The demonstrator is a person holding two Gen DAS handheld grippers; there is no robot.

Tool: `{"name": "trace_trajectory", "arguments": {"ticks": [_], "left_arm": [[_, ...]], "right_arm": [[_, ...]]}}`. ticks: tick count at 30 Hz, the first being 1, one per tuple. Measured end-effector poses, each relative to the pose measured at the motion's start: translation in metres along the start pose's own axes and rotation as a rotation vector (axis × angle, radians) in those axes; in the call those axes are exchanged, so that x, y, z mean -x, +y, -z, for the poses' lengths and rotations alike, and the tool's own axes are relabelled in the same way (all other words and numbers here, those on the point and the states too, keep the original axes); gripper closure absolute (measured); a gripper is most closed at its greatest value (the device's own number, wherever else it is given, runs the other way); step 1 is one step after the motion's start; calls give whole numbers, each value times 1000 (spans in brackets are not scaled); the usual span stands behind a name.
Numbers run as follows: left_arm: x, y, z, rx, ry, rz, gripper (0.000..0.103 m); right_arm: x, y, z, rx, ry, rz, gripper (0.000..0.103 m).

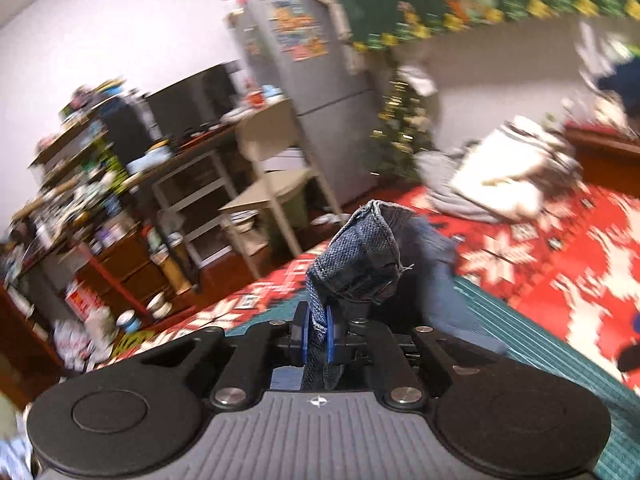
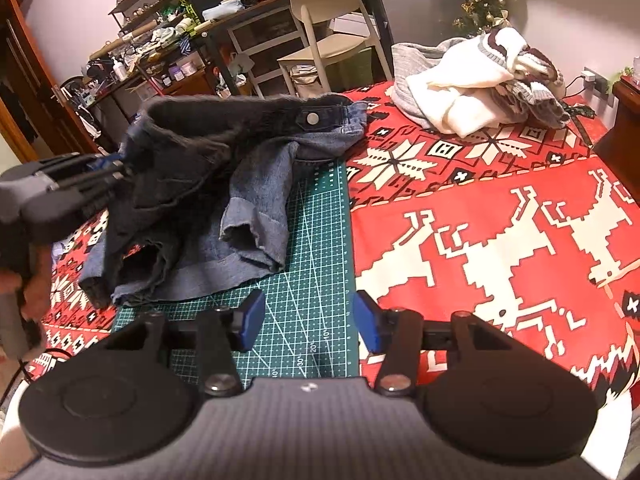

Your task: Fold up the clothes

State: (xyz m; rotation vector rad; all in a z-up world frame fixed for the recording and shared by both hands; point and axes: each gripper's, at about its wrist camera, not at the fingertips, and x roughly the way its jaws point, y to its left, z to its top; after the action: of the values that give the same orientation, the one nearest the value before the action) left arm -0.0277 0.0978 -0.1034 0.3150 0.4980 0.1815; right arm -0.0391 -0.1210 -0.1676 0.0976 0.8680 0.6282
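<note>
A pair of blue denim shorts lies rumpled on the green cutting mat, its waistband with a metal snap raised at the back. My left gripper is shut on a fold of the denim shorts, which bunches up over its blue pads. In the right wrist view the same left gripper grips the shorts' left edge, with a hand below it. My right gripper hovers open over the mat's near part, nothing between its blue pads.
A red and white patterned blanket covers the bed. A heap of white and grey clothes lies at its far right. A cream chair, a cluttered desk and a grey fridge stand beyond the bed.
</note>
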Motion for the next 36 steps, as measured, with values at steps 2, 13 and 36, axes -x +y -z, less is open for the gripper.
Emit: {"name": "trace_trajectory", "arguments": {"ticks": [2,13,36], "left_arm": [[-1,14,-1,54,11,-27,95],[5,82,15,275,93,-81,96],[34,144,34,398,133,-111,96]], "right_arm": [[0,0,-1,3,-3,5,50],[1,4,-7,1,-31,35,50],[-45,15,-20,114,-29,59,52]]}}
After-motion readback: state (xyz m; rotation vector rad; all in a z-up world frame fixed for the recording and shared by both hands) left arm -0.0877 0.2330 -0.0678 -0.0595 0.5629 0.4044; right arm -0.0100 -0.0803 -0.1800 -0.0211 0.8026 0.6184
